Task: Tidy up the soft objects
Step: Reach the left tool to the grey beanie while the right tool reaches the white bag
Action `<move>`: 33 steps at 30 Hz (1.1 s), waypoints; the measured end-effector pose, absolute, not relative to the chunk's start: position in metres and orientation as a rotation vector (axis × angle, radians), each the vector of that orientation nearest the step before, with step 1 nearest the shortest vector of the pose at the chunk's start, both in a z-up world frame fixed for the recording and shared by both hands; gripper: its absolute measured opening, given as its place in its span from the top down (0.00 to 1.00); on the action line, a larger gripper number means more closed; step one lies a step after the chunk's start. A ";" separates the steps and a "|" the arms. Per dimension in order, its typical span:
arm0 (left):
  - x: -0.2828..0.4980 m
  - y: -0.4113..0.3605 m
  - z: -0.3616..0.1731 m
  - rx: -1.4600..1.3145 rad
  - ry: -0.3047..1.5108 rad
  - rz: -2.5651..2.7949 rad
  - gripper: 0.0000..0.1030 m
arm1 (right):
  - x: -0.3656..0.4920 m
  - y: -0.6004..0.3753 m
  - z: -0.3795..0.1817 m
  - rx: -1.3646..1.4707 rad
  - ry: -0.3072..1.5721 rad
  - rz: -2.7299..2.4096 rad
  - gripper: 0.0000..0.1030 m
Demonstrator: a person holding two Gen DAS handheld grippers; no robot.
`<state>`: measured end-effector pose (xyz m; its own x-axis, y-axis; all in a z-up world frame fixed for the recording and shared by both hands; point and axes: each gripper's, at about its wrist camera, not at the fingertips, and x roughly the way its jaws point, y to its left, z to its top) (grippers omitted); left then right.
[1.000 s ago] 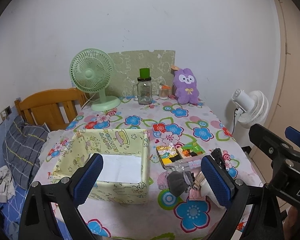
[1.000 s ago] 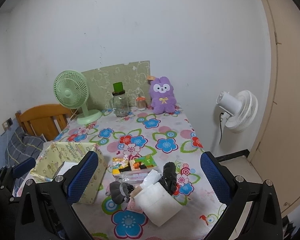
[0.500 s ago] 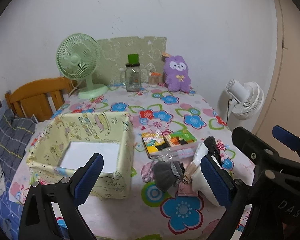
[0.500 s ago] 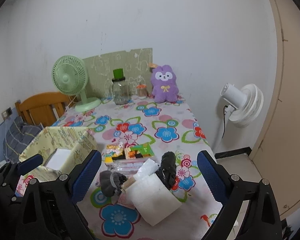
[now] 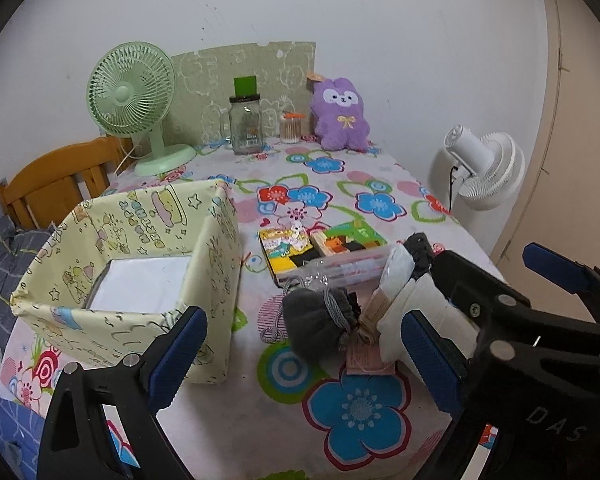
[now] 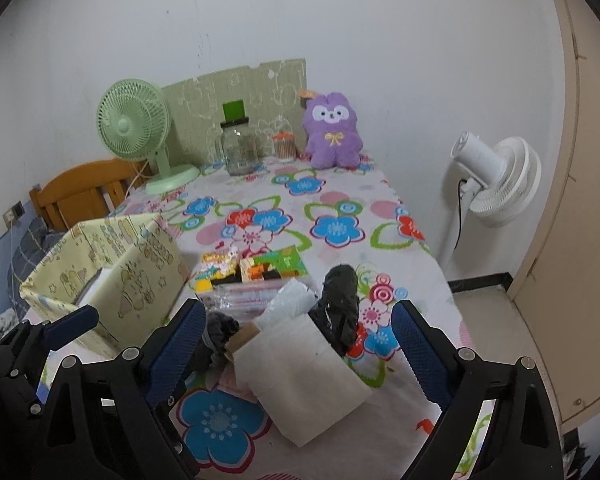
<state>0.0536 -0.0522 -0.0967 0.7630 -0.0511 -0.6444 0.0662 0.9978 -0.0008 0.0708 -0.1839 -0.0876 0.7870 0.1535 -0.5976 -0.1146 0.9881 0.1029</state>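
A yellow fabric storage box (image 5: pixel 148 264) with a white sheet inside stands on the flowered table; it also shows in the right wrist view (image 6: pixel 112 268). Right of it lies a heap: a grey sock bundle (image 5: pixel 320 328), a white folded cloth (image 6: pixel 304 376), a black bundle (image 6: pixel 340 304), a clear packet (image 5: pixel 332 268) and colourful sock packs (image 5: pixel 320 244). My left gripper (image 5: pixel 304 356) is open just before the grey bundle. My right gripper (image 6: pixel 296 352) is open, straddling the white cloth. Both are empty.
A green desk fan (image 5: pixel 136 100), a glass jar (image 5: pixel 246 124), a small cotton-swab jar (image 5: pixel 291 128) and a purple plush (image 5: pixel 340 116) stand at the table's far edge. A white floor fan (image 6: pixel 496 180) stands right of the table. A wooden chair (image 5: pixel 56 184) stands left.
Both grippers have moved forward and down toward the heap; the box and the heap look larger and closer. Both stay open.
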 end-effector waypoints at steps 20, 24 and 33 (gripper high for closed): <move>0.073 -0.059 -0.149 0.046 0.808 -0.076 0.10 | 0.096 -0.178 -0.149 0.052 0.800 0.172 0.11; 0.075 -0.060 -0.153 0.054 0.820 -0.070 0.10 | 0.101 -0.178 -0.158 0.079 0.829 0.192 0.19; 0.077 -0.063 -0.154 0.074 0.819 -0.061 0.11 | 0.100 -0.182 -0.160 0.099 0.834 0.194 0.43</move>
